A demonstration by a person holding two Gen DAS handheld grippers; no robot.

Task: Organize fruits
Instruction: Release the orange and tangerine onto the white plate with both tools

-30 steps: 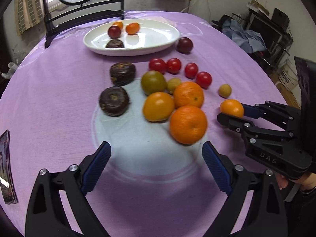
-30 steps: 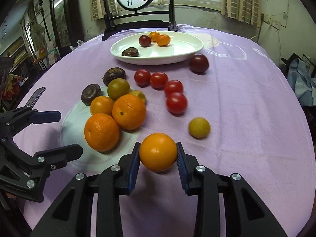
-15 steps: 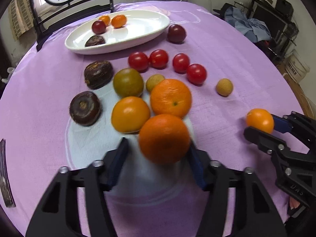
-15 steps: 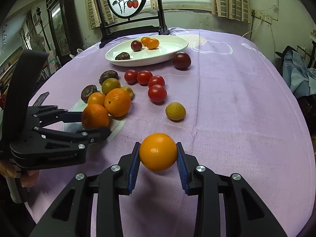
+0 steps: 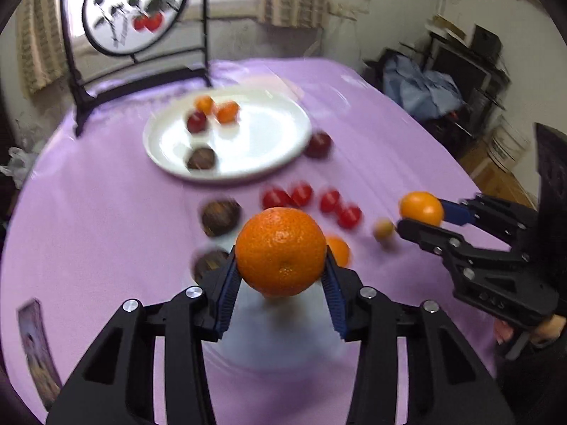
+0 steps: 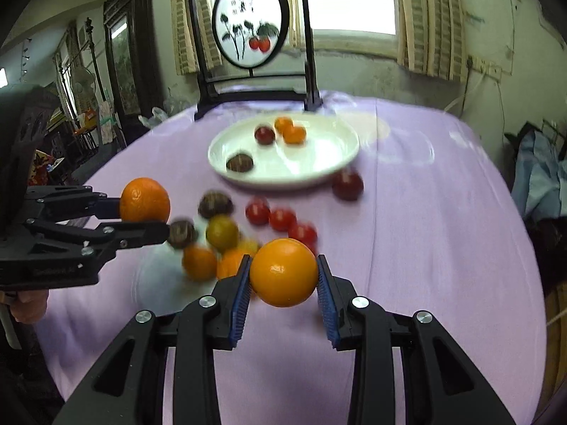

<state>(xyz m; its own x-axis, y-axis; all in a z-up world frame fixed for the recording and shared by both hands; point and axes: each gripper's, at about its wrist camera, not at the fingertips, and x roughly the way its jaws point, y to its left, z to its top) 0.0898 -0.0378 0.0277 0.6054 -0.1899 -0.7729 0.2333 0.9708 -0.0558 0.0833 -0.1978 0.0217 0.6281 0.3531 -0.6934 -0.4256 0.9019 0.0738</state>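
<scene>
My left gripper (image 5: 280, 283) is shut on a large rough orange (image 5: 280, 251) and holds it above the purple table; it also shows in the right wrist view (image 6: 144, 200). My right gripper (image 6: 283, 290) is shut on a smooth orange fruit (image 6: 283, 272), also lifted; it shows at the right of the left wrist view (image 5: 421, 208). The white oval plate (image 5: 276, 148) at the back holds a dark red fruit, two small orange fruits and a dark brown fruit (image 5: 201, 157). Red tomatoes (image 5: 301, 194), brown fruits and oranges lie blurred on the cloth between.
A dark red fruit (image 6: 348, 185) sits right of the plate (image 6: 333, 166). A small yellow-brown fruit (image 5: 383, 229) lies near the right gripper. A framed round screen (image 6: 250, 32) stands behind the plate. A phone (image 5: 37, 350) lies at the left table edge.
My left gripper closed on the large orange and lifted it off the table. My right gripper rose with its orange fruit. Both views tilted up toward the plate.
</scene>
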